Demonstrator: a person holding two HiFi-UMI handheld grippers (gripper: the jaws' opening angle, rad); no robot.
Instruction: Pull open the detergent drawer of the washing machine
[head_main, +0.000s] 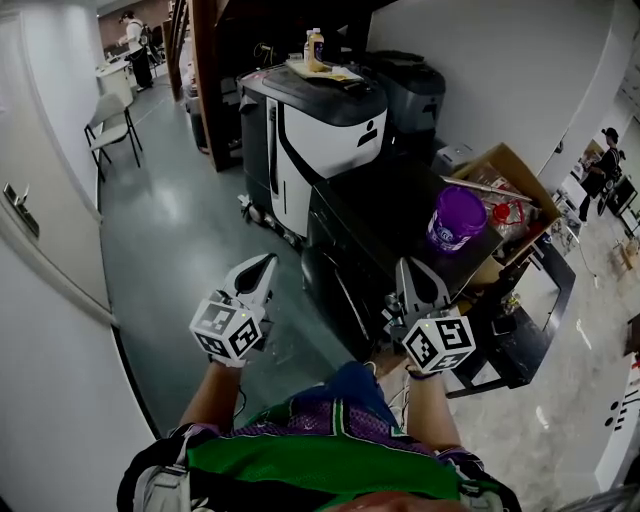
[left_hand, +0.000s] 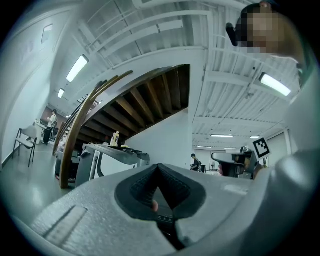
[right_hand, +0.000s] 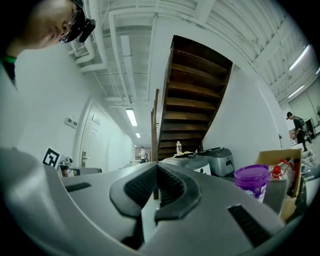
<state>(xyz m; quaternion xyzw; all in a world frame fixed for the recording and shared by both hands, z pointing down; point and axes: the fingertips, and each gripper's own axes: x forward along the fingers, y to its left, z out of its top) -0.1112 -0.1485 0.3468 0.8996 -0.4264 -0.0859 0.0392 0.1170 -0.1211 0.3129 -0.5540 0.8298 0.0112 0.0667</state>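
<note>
Grey-green flooring is running between white walls toward a dark wooden staircase (right_hand: 192, 95), whose upper steps are being cut off by the frame. Just ahead of the person a low black appliance (head_main: 375, 215) is standing. Its front is lying in deep shadow and partly behind the grippers, so the detergent drawer cannot be made out on it. A purple tub (head_main: 457, 218) is sitting on its top, beside an open cardboard box (head_main: 512, 168) whose contents are too jumbled to name.

Behind the black appliance a white-and-black machine (head_main: 315, 125) is carrying a small bottle (head_main: 315, 47) – the label is too small to read.

The left gripper (head_main: 267, 259) is hovering over bare floor, well apart from the appliance. Its jaws are pressing together at the tips with nothing between them, as its own view (left_hand: 158, 166) is showing. The right gripper (head_main: 409, 266) is hanging near the appliance's front edge – touching or not, no view is telling. Its jaws are likewise meeting tip to tip, empty (right_hand: 157, 165).
</note>
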